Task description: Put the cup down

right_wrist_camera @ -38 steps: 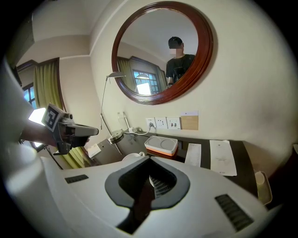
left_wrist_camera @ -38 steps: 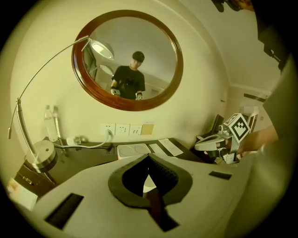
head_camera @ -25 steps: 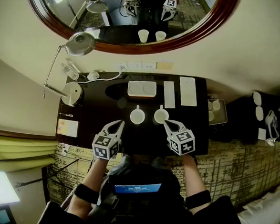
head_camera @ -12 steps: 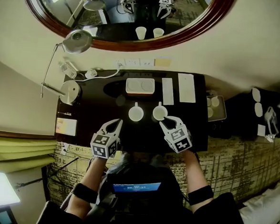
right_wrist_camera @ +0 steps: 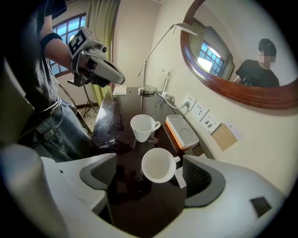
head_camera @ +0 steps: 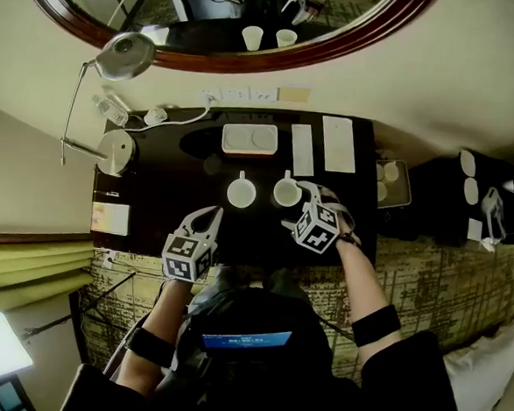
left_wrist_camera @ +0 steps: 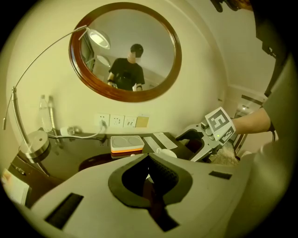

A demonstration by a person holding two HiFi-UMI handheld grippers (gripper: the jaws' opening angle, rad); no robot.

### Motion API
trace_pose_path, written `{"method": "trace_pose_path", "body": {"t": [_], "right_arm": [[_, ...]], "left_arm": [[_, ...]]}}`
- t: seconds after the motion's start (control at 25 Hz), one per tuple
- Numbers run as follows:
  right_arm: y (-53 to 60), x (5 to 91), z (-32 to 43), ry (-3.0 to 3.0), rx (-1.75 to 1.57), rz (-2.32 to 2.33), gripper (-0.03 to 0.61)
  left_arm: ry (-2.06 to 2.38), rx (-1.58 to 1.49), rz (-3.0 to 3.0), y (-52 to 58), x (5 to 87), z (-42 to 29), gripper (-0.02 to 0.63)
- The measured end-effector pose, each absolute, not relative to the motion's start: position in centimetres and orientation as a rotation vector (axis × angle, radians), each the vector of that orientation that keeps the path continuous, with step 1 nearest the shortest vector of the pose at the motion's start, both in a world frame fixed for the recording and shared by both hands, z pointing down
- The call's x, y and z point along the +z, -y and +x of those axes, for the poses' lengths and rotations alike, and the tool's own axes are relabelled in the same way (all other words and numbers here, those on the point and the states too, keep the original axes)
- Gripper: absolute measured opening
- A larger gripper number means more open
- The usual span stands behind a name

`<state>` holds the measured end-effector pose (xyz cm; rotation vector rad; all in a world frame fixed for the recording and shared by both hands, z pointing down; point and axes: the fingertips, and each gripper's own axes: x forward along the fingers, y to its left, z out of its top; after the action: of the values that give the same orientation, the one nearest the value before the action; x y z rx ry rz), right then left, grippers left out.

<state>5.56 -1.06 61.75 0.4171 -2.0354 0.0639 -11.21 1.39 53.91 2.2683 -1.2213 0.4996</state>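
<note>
Two white cups stand upright on the dark table (head_camera: 161,198). The right cup (head_camera: 286,193) (right_wrist_camera: 159,165) sits between the jaws of my right gripper (head_camera: 299,200) (right_wrist_camera: 151,175). Those jaws have just been opening and now stand wide, with both pads clear of the cup. The left cup (head_camera: 241,192) (right_wrist_camera: 143,127) stands beside it, untouched. My left gripper (head_camera: 209,216) (left_wrist_camera: 149,174) hovers shut near the table's front edge with nothing in it. It also shows in the right gripper view, the left gripper (right_wrist_camera: 95,65) held off to the left.
A white tray with an orange edge (head_camera: 249,139) (right_wrist_camera: 181,130) lies behind the cups. Two white cards (head_camera: 302,149) lie to its right. A desk lamp (head_camera: 118,54) stands at the back left under the oval mirror (head_camera: 250,59). A side stand with a small tray (head_camera: 390,183) is right of the table.
My right gripper has rolled and come down at the right cup, and its jaws have gone from shut to wide open, letting go of the cup. The left gripper has stayed put.
</note>
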Motion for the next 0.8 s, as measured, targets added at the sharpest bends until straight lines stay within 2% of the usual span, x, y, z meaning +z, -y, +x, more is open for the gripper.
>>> {"method": "trace_pose_path", "body": {"t": [0.8], "right_arm": [[4.0, 68.0, 4.0, 1.929, 0.028, 0.184, 0.479]], "left_arm": [[1.263, 0.577, 2.35, 2.3, 54.2, -11.5, -0.005]]}}
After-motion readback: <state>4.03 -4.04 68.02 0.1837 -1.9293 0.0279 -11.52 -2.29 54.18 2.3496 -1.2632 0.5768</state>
